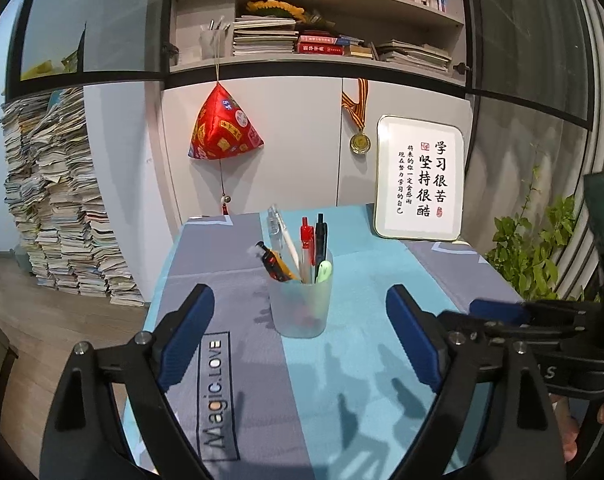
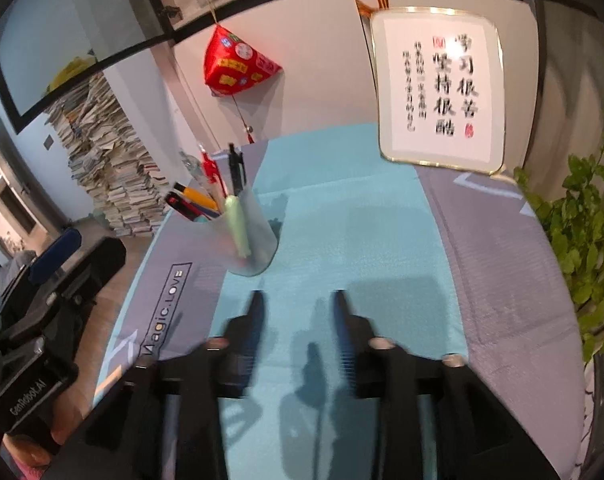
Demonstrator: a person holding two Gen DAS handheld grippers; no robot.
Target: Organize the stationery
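A frosted cup crammed with pens stands upright on the worktop, near a framed sign, both tongs wide and empty.

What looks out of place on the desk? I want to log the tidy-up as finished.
Nothing stands out. The pens all stand in the translucent cup, upright on the tablecloth, with nothing loose around it. The left gripper and right gripper are open, holding nothing.

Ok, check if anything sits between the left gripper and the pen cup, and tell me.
Nothing visible does. The left gripper is open, and the frosted pen cup stands upright straight ahead, between its fingers, with only bare tablecloth in front of it.
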